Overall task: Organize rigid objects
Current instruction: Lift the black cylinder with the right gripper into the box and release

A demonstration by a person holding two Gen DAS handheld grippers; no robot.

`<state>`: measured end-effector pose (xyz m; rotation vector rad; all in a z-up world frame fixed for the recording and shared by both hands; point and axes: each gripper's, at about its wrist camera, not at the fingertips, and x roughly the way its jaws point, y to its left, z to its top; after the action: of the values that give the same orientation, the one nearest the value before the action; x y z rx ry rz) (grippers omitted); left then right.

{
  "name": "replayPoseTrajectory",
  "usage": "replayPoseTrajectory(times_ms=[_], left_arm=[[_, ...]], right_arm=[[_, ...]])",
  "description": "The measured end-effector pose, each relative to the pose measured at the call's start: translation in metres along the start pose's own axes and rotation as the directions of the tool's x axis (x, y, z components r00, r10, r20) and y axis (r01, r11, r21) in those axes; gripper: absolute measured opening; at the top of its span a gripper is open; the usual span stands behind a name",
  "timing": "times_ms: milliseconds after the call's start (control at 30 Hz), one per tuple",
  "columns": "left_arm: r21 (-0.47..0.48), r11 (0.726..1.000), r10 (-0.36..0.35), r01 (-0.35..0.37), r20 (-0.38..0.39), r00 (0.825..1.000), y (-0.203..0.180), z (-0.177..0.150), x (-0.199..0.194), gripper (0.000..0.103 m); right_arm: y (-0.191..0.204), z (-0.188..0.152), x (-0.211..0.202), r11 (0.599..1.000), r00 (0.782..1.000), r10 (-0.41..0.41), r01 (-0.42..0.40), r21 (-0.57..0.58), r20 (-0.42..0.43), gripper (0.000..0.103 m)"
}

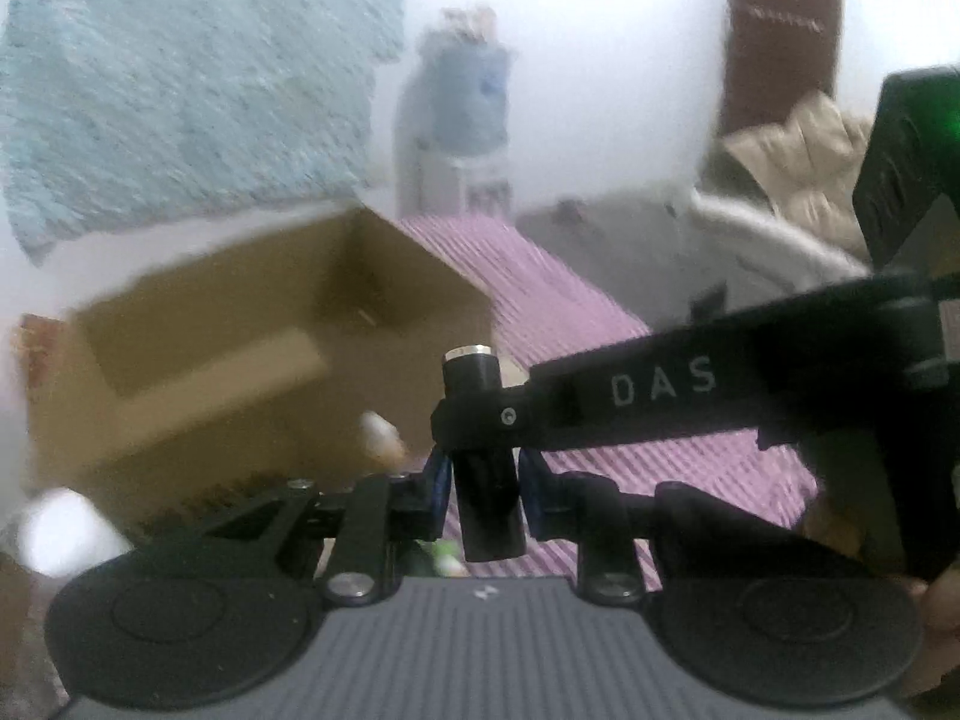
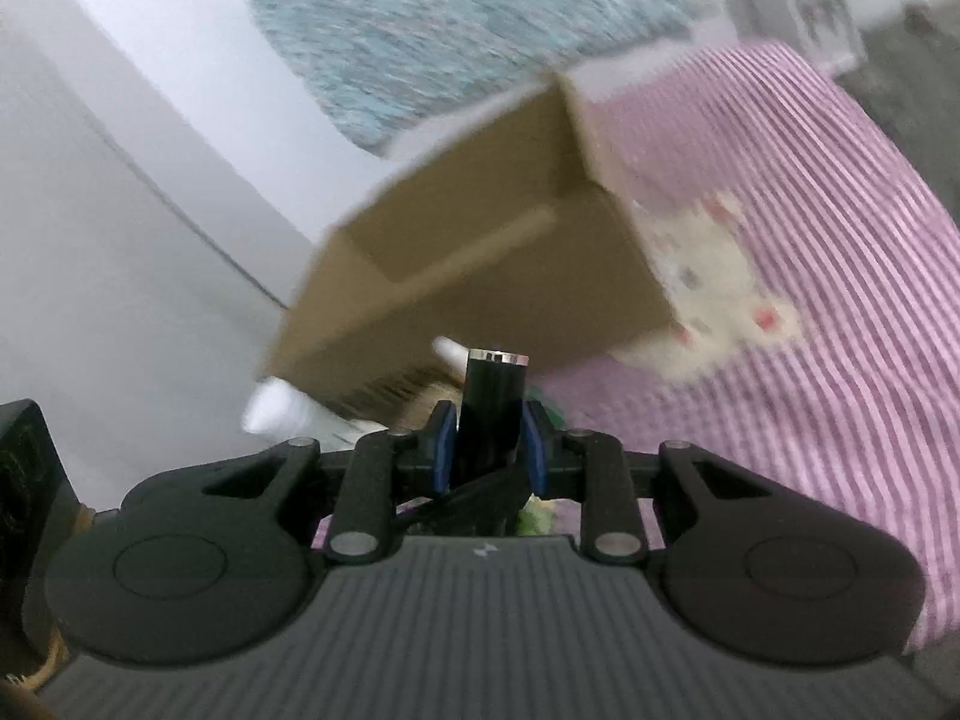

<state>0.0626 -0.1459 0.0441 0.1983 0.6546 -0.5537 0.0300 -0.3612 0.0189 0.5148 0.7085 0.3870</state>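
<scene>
Left tongs [image 1: 485,483] pinching the lower end of an upright black cylinder [image 1: 487,498], right tongs [image 2: 491,441] pinching its upper part, held above striped pink bedding [image 2: 840,276], open cardboard box [image 2: 480,264] just behind

One cardboard box [image 1: 252,354], open, centre-left of the left wrist frame. One black cylinder [image 1: 483,456] with a silver cap, lower centre. Two grippers: left gripper [image 1: 483,495] at bottom centre, right gripper [image 1: 480,420] entering from the right edge. One pink striped cloth [image 1: 576,312]. One blue towel [image 1: 180,78], upper left. One water dispenser [image 1: 462,120], top centre, blurred. One brown door [image 1: 780,30], upper right. One beige jacket [image 1: 804,174], right. White blurred items by the box: two visible, kind unclear.
</scene>
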Motion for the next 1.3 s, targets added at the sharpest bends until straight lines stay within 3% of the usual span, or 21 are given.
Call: replayPoseTrajectory(times_ms=[167,267,400,633,800,900,1000,1167,1300], left_arm=[[-0.055,0.995,0.084,-0.082,0.029,0.996,0.049,0.028,-0.017,0.025],[-0.106,0.989,0.106,-0.106,-0.008,0.994,0.082,0.048,-0.008,0.025],[-0.195,0.974,0.097,-0.115,-0.101,0.99,0.139,0.07,0.025,0.024],[-0.311,0.938,0.057,-0.149,-0.287,0.956,0.214,0.079,0.095,0.024],[-0.28,0.928,0.13,-0.245,-0.372,0.919,0.233,0.079,0.125,0.024],[-0.262,0.925,0.163,-0.275,-0.379,0.911,0.236,0.083,0.131,0.031],[-0.241,0.928,0.186,-0.284,-0.361,0.914,0.228,0.086,0.126,0.052],[-0.245,0.931,0.189,-0.271,-0.309,0.932,0.218,0.094,0.101,0.056],[-0.259,0.937,0.178,-0.237,-0.229,0.957,0.207,0.099,0.069,0.06]], right_arm=[[0.054,0.04,0.023,0.99,0.997,0.074,-0.075,-0.122,-0.015,0.023],[0.074,0.069,0.057,0.982,0.99,0.117,-0.128,-0.141,-0.081,0.023],[0.078,0.113,0.119,0.982,0.965,0.155,-0.175,-0.075,-0.211,0.023],[0.064,0.156,0.249,0.991,0.897,0.134,-0.111,0.079,-0.421,0.023],[0.054,0.158,0.308,0.99,0.856,0.115,-0.058,0.128,-0.504,0.022],[0.052,0.157,0.327,0.99,0.842,0.105,-0.04,0.132,-0.53,0.023],[0.047,0.153,0.341,0.989,0.838,0.098,-0.024,0.144,-0.537,0.023],[0.044,0.151,0.334,0.984,0.852,0.122,-0.036,0.175,-0.509,0.024],[0.046,0.159,0.291,0.986,0.881,0.132,-0.068,0.154,-0.454,0.025]])
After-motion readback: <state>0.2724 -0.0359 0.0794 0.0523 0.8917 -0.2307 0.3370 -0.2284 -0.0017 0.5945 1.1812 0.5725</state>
